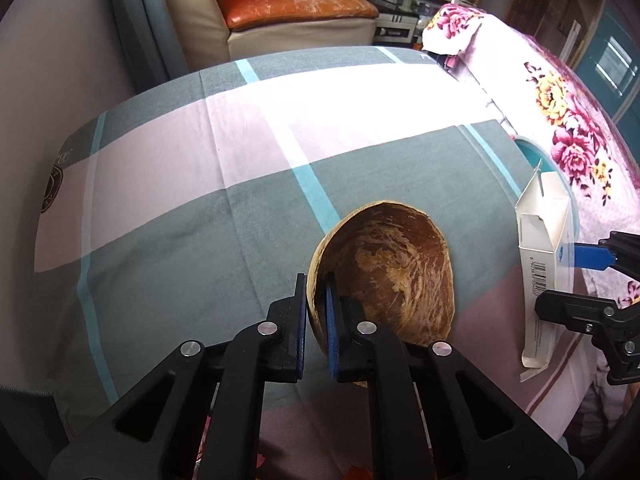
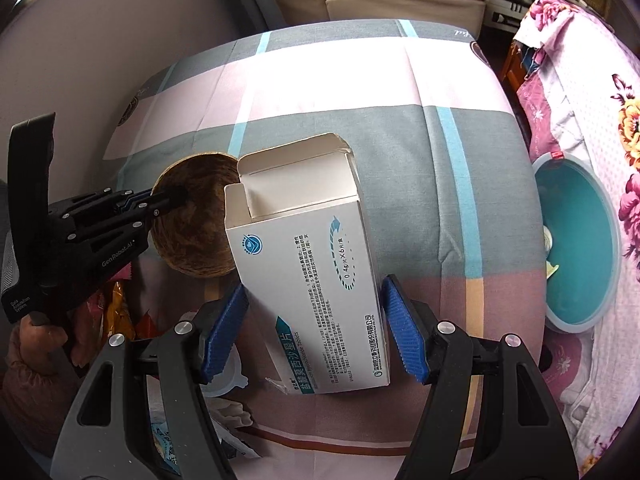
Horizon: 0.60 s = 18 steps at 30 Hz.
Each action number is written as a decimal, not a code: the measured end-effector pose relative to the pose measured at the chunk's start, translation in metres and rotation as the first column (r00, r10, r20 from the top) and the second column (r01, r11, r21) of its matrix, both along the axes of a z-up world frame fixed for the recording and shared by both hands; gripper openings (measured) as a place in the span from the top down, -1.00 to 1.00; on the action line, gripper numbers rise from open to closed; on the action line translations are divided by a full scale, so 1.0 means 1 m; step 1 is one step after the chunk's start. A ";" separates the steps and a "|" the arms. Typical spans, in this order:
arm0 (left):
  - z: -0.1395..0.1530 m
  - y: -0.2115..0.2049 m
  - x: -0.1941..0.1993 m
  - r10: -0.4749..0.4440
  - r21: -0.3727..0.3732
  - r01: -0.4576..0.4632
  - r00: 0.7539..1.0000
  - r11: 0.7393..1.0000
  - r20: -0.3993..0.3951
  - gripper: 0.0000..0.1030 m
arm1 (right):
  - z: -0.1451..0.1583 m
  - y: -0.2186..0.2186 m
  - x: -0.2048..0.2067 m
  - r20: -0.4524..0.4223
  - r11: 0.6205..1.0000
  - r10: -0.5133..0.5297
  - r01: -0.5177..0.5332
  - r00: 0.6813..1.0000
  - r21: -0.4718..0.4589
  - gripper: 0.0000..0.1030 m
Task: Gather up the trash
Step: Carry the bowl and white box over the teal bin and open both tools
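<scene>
My left gripper (image 1: 316, 320) is shut on the rim of a brown coconut-shell half (image 1: 388, 272), held above the checked cloth; the shell also shows in the right wrist view (image 2: 192, 220). My right gripper (image 2: 314, 324) is shut on an open white medicine box (image 2: 316, 280), one blue pad on each side. The box also shows at the right of the left wrist view (image 1: 544, 264). A teal bin (image 2: 580, 244) stands to the right, below the table edge.
A table with a grey, pink and blue checked cloth (image 1: 200, 184). Wrappers and bits of trash (image 2: 120, 312) lie near its front edge. A floral-covered surface (image 1: 568, 128) lies at right, a sofa (image 1: 296, 12) behind.
</scene>
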<state>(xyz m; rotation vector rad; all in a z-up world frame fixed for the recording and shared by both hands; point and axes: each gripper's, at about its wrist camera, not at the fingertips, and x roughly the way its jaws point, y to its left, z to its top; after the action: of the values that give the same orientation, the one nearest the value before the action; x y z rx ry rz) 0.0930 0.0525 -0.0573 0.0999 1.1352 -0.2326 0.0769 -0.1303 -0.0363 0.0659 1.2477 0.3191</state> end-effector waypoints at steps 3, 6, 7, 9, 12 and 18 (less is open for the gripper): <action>-0.008 0.003 0.002 0.022 -0.007 -0.022 0.999 1.000 -0.040 0.67 | 0.000 -0.009 -0.001 0.004 0.999 -0.029 0.029 1.000 0.023 -0.26; -0.014 0.003 0.005 0.032 -0.028 -0.034 0.997 0.999 -0.074 0.54 | 0.001 -0.015 -0.004 0.010 0.998 -0.049 0.048 0.999 0.036 -0.26; -0.014 0.003 0.005 0.035 -0.026 -0.037 0.997 0.999 -0.068 0.53 | 0.002 -0.018 -0.005 0.012 0.998 -0.053 0.053 0.998 0.038 -0.26; -0.012 0.000 0.003 0.045 -0.012 -0.046 0.998 0.999 -0.047 0.58 | 0.003 -0.023 -0.007 0.020 0.997 -0.062 0.061 0.998 0.037 -0.26; 0.000 -0.007 -0.003 0.052 0.006 -0.052 0.999 0.999 0.008 0.78 | 0.000 -0.034 -0.007 0.021 0.996 -0.085 0.084 0.996 0.043 -0.26; 0.030 -0.015 -0.009 0.080 0.035 -0.084 0.991 0.996 0.106 0.85 | 0.000 -0.057 -0.007 0.036 0.988 -0.133 0.130 0.990 0.082 -0.26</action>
<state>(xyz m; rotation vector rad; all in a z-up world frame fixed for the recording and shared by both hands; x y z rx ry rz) 0.0841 0.0374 -0.0270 0.0986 1.0375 -0.1305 0.0700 -0.1870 -0.0360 0.2084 1.1831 0.2546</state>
